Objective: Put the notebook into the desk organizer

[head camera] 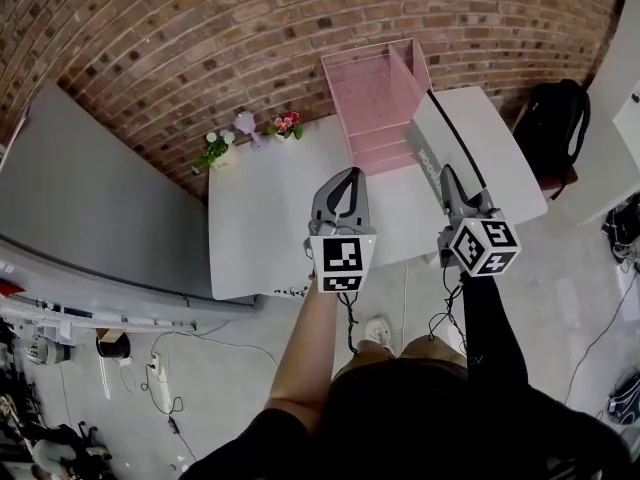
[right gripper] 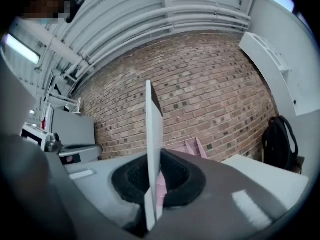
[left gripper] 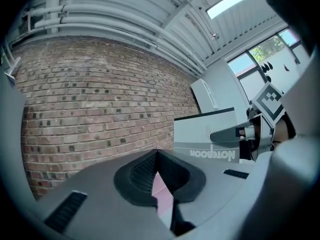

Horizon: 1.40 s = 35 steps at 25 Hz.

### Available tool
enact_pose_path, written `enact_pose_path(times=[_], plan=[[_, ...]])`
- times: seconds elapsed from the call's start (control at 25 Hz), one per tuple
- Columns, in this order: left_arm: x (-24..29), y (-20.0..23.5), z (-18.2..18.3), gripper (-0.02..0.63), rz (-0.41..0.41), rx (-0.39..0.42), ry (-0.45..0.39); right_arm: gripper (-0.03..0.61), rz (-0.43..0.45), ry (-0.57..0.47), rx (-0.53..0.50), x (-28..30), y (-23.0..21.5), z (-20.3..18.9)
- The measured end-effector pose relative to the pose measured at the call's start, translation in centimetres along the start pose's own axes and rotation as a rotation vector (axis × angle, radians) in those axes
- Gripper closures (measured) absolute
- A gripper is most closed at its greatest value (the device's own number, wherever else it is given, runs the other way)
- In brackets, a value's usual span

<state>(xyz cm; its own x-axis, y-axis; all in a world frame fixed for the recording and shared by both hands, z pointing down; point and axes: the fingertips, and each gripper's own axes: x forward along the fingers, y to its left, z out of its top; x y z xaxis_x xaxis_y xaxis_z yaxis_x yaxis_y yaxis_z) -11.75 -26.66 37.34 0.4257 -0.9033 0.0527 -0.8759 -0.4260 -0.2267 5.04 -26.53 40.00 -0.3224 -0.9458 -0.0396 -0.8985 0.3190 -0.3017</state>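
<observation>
The pink wire desk organizer [head camera: 375, 98] stands at the back edge of the white table [head camera: 270, 218], open toward me. My right gripper [head camera: 446, 171] is shut on the lower edge of the grey-and-white notebook [head camera: 432, 148], which it holds upright just right of the organizer. The right gripper view shows the notebook [right gripper: 153, 129] edge-on between the pads, with the organizer [right gripper: 189, 147] behind it. My left gripper [head camera: 348, 174] hovers in front of the organizer, shut, with nothing in it. From the left gripper view the notebook [left gripper: 205, 134] shows its cover, with the right gripper [left gripper: 235, 134] on it.
Small flower pots [head camera: 215, 148] stand at the table's back left by the brick wall. A black backpack [head camera: 555, 118] sits to the right of the table. A grey panel [head camera: 90, 198] leans at the left. Cables lie on the floor.
</observation>
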Motion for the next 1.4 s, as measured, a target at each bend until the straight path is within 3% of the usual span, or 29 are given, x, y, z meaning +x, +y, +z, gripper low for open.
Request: enact_pose_path(times=[0.32, 0.52, 0.8, 1.12, 1.4], plan=[[2.1, 2.3, -1.7, 0.606, -0.044, -0.011, 0.01, 0.571, -0.038, 0.016, 0.431, 3.1, -1.0, -4.8], [2.8, 2.9, -2.9, 0.606, -0.057, -0.023, 0.03, 0.571, -0.043, 0.025, 0.755, 4.0, -1.3, -8.9], [3.7, 3.5, -4.2, 0.606, -0.047, -0.028, 0.057, 0.571, -0.038, 0.019, 1.061, 4.6, -2.6, -13.4], [6.1, 5.4, -5.0, 0.606, 0.004, -0.021, 0.087, 0.571, -0.039, 0.036, 1.17, 7.6, -4.3, -14.9], [8.8, 6.4, -5.2, 0.606, 0.04, -0.009, 0.108, 0.571, -0.122, 0.078, 1.235, 10.3, -6.7, -16.9]])
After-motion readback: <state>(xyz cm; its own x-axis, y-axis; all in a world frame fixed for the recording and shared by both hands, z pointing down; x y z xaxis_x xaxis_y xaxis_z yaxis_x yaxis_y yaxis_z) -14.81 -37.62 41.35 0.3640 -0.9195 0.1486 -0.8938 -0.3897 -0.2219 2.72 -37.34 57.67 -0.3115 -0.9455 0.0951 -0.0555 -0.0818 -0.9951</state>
